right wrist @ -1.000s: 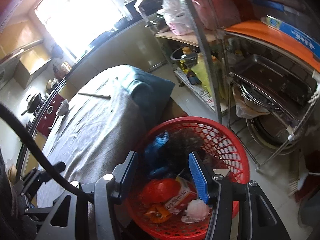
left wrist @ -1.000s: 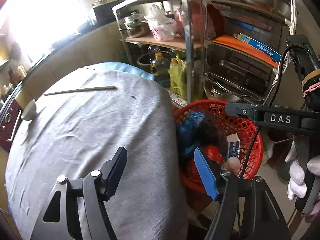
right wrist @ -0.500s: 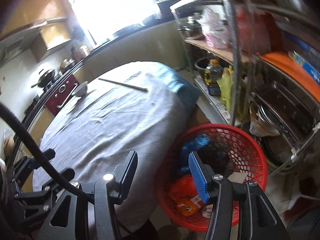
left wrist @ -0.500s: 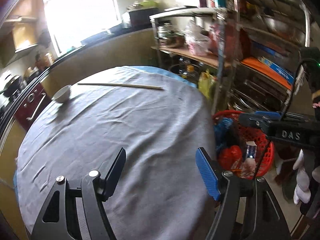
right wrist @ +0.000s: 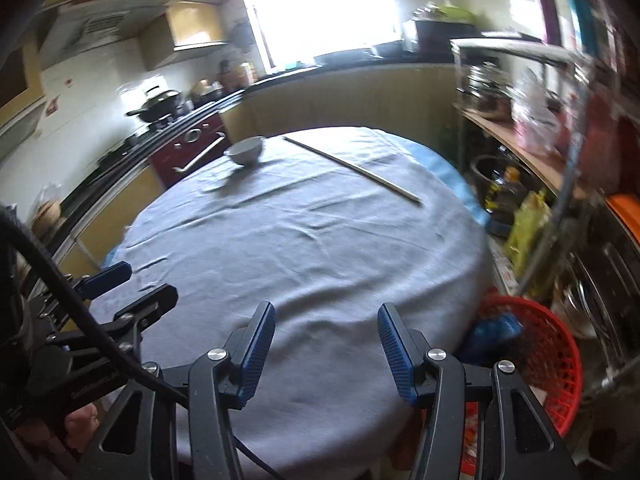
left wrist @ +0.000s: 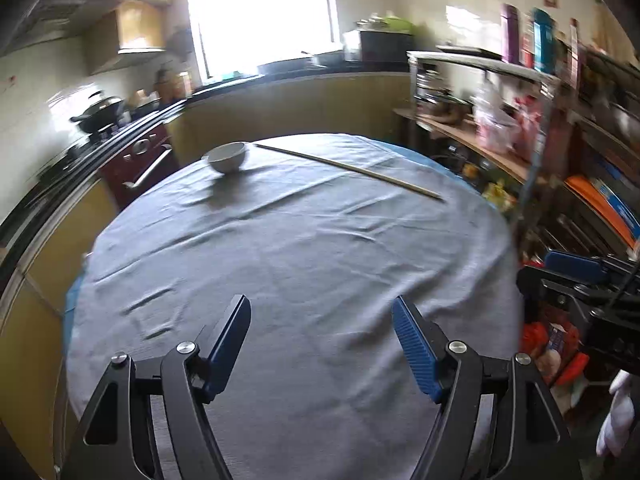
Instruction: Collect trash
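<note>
**Both grippers empty over the table, trash sits in the basket**

Left gripper (left wrist: 321,344): jaws wide apart, nothing between them, grey cloth (left wrist: 304,248) below. Right gripper (right wrist: 326,346): narrower gap, also empty.

Trash (left wrist: 554,340): in the red basket (right wrist: 556,356) on the floor, just off the table's right edge. Red wrapper, small carton, pale crumpled lump, blue bag (right wrist: 498,330). My read: all light, soft, crushable. Film wrappers are slippery, so pinch a fold or bunched edge, not a flat face. Take the carton across its narrow sides; it will dent under force. The basket is stiff mesh plastic, and its rim is the only sensible hold.

On the table only two things:
- white bowl (left wrist: 227,157) near the far-left edge. Ceramic by the look, hard, breakable, smooth. Grip the rim if at all. Probably not trash.
- thin stick (left wrist: 348,169) lying flat, from beside the bowl toward the far-right edge. Light, stiff, low profile. Hard to get under on cloth; pinch across it mid-length, or take an end.

Writing: nothing readable. Carton print and shelf labels (left wrist: 616,208) are too blurred.
</note>
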Demonstrator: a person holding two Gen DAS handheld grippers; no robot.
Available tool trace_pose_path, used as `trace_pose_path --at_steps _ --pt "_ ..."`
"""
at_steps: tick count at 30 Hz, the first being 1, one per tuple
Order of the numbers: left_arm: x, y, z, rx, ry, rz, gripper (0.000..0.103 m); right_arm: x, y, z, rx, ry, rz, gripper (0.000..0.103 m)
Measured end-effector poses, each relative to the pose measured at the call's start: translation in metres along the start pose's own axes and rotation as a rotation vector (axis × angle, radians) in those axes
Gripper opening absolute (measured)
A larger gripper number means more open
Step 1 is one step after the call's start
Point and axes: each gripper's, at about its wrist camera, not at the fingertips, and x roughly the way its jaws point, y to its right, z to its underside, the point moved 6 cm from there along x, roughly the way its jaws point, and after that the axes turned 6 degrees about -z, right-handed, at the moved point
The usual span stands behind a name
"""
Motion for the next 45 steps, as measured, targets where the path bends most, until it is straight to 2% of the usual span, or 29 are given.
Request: trace_pose_path --at_steps 13,23,29,37,39,41,45 --pt "-0.015 -0.098 0.008 -0.152 0.033 -0.167 0.074 0.022 -0.095 -0.020 -0.144 -0.001 -0.092 0.058" --pt "-0.042 -0.145 0.016 -0.235 0.059 -0.268 0.074 0.034 -0.156 -0.018 -0.193 -0.006 -0.169 0.058" --pt "-0.066 -0.158 0.024 -0.262 0.082 -0.319 0.074 0.024 -0.178 -0.013 -0.213 0.017 -0.211 0.059" --pt "-0.105 -0.150 0.026 -0.259 0.123 -0.352 0.074 -0.011 -0.187 0.000 -0.232 0.080 -0.225 0.060" --pt "-0.114 -0.148 0.024 -0.255 0.136 -0.354 0.076 -0.022 -0.186 0.001 -0.236 0.104 -0.218 0.060" --pt "-0.123 -0.147 0.021 -0.249 0.154 -0.361 0.085 -0.031 -0.186 0.000 -0.239 0.124 -0.209 0.062" --pt "-0.133 -0.151 0.016 -0.256 0.179 -0.366 0.085 -0.039 -0.186 -0.003 -0.234 0.145 -0.200 0.063"
